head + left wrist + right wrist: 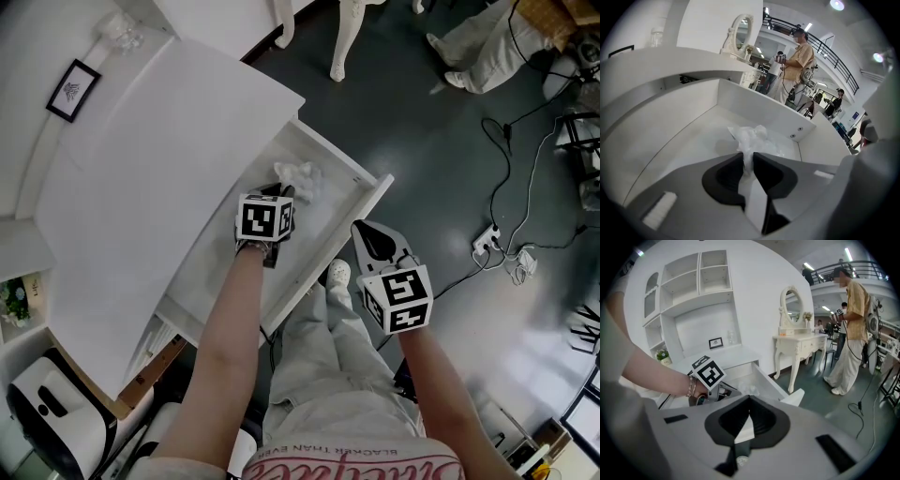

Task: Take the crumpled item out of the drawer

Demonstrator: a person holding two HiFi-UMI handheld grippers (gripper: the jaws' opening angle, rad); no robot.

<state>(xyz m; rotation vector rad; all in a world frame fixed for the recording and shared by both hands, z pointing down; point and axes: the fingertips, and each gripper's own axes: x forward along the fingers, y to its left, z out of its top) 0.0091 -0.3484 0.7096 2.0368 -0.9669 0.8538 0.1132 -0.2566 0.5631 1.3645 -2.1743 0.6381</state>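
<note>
Markings and housing on the left hand-held gripper (282, 192) cover its jaws in the head view, along with the near edge of the crumpled item (298, 176). Only the item's far part shows there, as a white lump. Whether it is paper or thin plastic cannot be told. The back of the drawer (349, 171) is tucked under the white worktop (141, 159) and is out of sight. In the right gripper view, the person's hand and the marker cube hide most of the left hand-held gripper, and just a scrap of the crumpled item (749, 389) shows past them.

The left gripper view is clearer. The left hand-held gripper (749, 161) sits low inside the drawer (759, 105), its jaws drawn nearly together on a narrow white fold of the crumpled item (757, 140). The rest of the item lies on the drawer floor just beyond the jaw tips, towards the corner where two drawer walls meet.

The item narrows to a pinched tail pointing into the jaws and widens away from them. Its longer run follows the gripper's own line, and the head view shows no clear long axis.

The right hand-held gripper (368, 234) is outside the drawer, near its front corner. Its jaw tips (750, 401) meet, with nothing between them.
</note>
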